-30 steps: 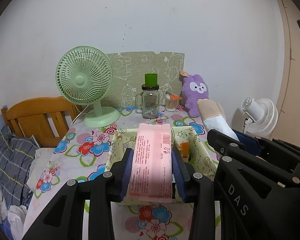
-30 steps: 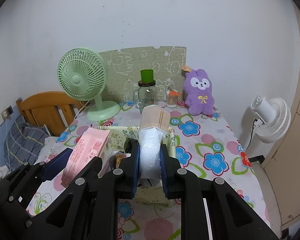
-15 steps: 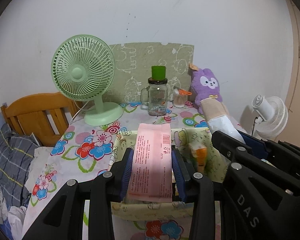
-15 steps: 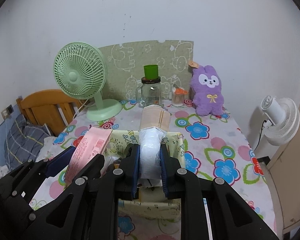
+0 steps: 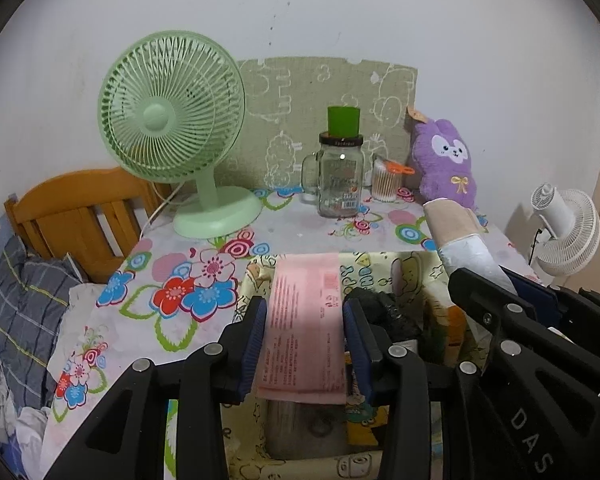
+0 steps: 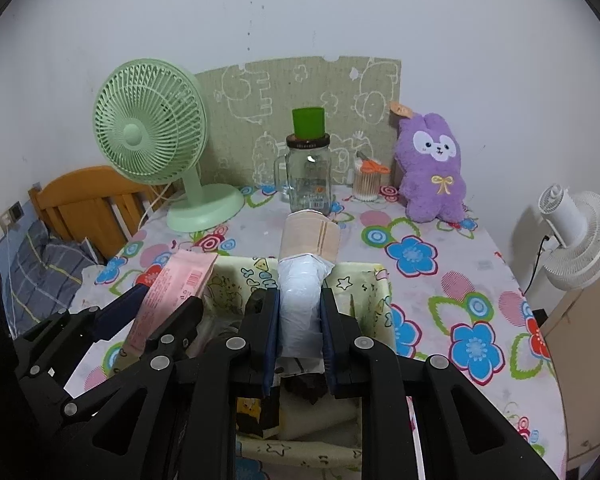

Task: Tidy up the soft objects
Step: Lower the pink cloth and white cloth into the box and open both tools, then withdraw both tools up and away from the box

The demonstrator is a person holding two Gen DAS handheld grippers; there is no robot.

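A yellow patterned fabric basket (image 5: 380,268) (image 6: 364,276) stands on the flowered table and holds several items, one black, one orange. My left gripper (image 5: 304,320) (image 6: 160,300) hangs over the basket's left part. A flat pink pack (image 5: 304,320) (image 6: 172,292) lies between its blue pads, which still touch the pack's edges while the jaws are opening. My right gripper (image 6: 300,312) (image 5: 492,280) is shut on a white roll with a beige band (image 6: 304,280) (image 5: 460,236), held over the basket's middle. A purple plush rabbit (image 5: 444,160) (image 6: 432,168) sits at the back right.
At the back stand a green desk fan (image 5: 172,112), a glass jar mug with a green cup on top (image 5: 340,176) and a cotton swab pot (image 5: 384,184). A wooden headboard (image 5: 80,208) and bedding lie left. A white fan (image 5: 564,232) stands beyond the right edge.
Both grippers have moved forward and down over the basket with their loads. The left jaws look slightly wider around the pink pack.
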